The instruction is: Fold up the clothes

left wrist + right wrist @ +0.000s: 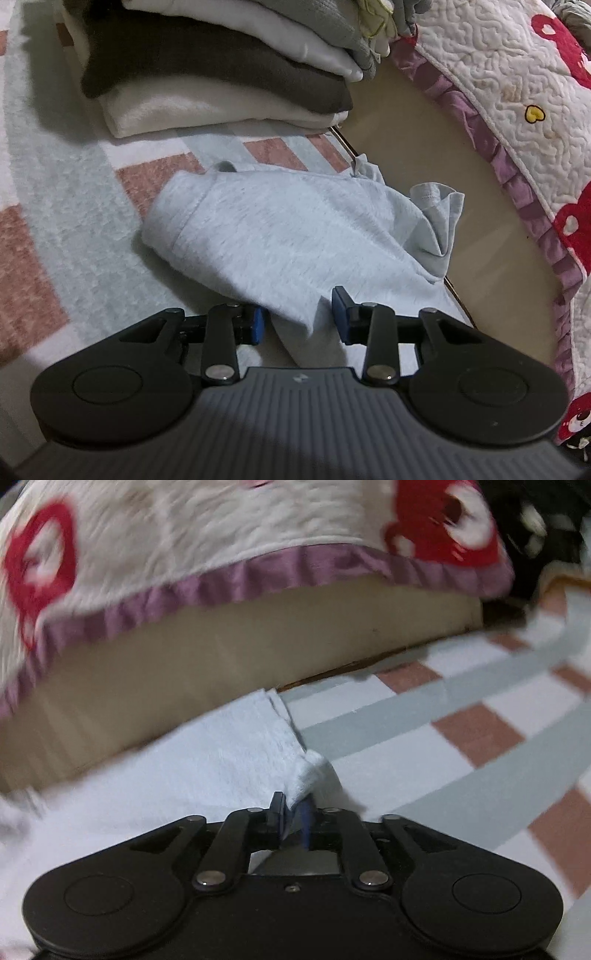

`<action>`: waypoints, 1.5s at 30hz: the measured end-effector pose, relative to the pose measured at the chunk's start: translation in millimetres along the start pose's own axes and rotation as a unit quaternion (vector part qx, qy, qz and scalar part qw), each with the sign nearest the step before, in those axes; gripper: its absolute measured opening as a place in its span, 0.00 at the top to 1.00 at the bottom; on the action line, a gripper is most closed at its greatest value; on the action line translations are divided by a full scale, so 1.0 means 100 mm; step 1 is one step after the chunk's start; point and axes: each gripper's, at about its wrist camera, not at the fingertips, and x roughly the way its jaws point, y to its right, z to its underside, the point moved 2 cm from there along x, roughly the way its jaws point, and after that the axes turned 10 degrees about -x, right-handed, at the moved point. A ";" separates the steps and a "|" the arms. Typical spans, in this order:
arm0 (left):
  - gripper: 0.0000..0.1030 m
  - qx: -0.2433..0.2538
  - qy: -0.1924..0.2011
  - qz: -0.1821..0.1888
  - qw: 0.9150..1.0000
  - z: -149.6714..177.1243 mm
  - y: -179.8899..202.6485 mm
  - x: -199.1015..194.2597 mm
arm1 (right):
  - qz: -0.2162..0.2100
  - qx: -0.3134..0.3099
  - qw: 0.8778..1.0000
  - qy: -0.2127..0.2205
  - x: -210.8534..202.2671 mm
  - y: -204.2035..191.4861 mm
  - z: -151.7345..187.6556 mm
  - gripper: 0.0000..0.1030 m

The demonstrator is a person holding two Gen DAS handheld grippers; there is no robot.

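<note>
A light grey garment lies partly folded on the checked blanket, with a crumpled sleeve or hem at its right. My left gripper is open, its blue pads either side of the garment's near corner, not closed on it. In the right wrist view the same pale garment lies ahead, and my right gripper is shut on a bunched corner of it. That view is blurred by motion.
A stack of folded clothes, white, brown and grey, sits at the back. A beige bed base and a quilt with red prints and a purple frill border the right side; they also fill the back of the right wrist view.
</note>
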 end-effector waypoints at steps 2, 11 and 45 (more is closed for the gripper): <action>0.60 0.000 -0.009 0.006 1.000 -0.04 0.02 0.06 | 0.000 0.016 1.000 -0.008 -0.06 0.03 0.04 0.60; 0.88 0.172 -0.004 -0.004 0.985 0.09 0.42 0.22 | -0.088 0.326 0.940 -0.039 -0.18 0.55 0.47 0.47; 0.92 0.208 -0.035 0.035 0.977 -0.06 0.79 -0.82 | -0.105 0.103 0.989 0.018 -0.60 0.82 -0.38 0.92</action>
